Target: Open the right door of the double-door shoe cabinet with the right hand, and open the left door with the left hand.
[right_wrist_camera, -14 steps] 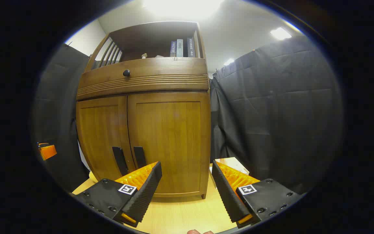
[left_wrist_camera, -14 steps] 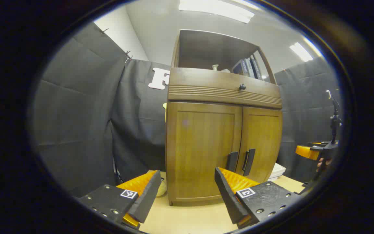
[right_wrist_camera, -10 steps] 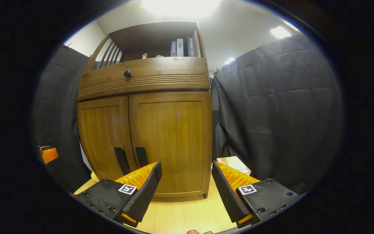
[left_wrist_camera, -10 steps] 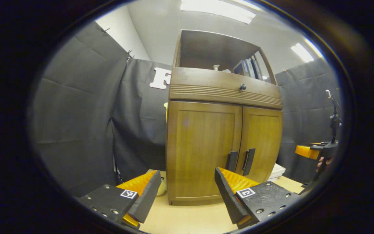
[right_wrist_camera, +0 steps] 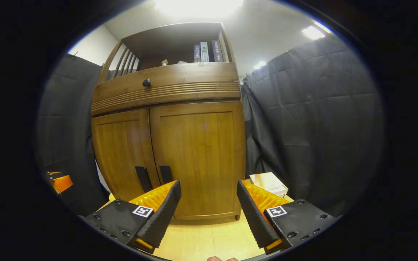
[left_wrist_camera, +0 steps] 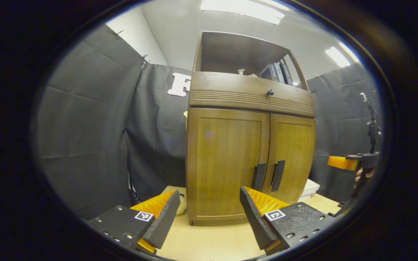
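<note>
Both doors closed; both grippers released, short of the shoe cabinet.

Left gripper view: shoe cabinet stands centre frame on the table; left door and right door sit flush, dark handles side by side at the seam. Left gripper gapes at bottom, holding nothing. Right gripper view: right gripper likewise spread and unloaded at bottom centre, its left finger overlapping the right door's handle. Books lie lower right.
</note>
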Demonstrator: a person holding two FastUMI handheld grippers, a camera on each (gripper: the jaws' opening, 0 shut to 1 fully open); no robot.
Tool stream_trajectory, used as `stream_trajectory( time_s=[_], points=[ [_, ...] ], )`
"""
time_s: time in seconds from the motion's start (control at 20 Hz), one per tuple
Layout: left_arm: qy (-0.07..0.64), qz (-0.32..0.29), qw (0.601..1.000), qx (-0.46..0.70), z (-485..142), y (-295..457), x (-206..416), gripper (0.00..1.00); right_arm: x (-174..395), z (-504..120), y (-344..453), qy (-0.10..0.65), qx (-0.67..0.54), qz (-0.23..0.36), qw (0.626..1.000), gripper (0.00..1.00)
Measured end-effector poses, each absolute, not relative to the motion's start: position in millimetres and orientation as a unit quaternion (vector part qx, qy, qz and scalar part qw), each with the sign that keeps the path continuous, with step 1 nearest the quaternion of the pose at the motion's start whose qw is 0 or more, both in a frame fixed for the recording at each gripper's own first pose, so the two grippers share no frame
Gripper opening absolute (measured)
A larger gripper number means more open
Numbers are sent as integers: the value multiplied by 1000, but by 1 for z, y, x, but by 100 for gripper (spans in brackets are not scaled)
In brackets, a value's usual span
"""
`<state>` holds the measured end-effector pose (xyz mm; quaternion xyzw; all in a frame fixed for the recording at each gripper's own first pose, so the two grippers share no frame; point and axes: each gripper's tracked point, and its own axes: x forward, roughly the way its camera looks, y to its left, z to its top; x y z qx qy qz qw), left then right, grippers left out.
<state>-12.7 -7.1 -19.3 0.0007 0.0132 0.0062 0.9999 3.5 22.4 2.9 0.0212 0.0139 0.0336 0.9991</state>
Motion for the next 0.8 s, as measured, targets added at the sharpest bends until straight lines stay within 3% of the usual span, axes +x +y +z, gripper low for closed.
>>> stream_trajectory(
  time_s=[0.8],
  points=[
    [30,30,999,-15,-45,-5,-24,95,50,27,60,17,28,81,996,92]
  ],
)
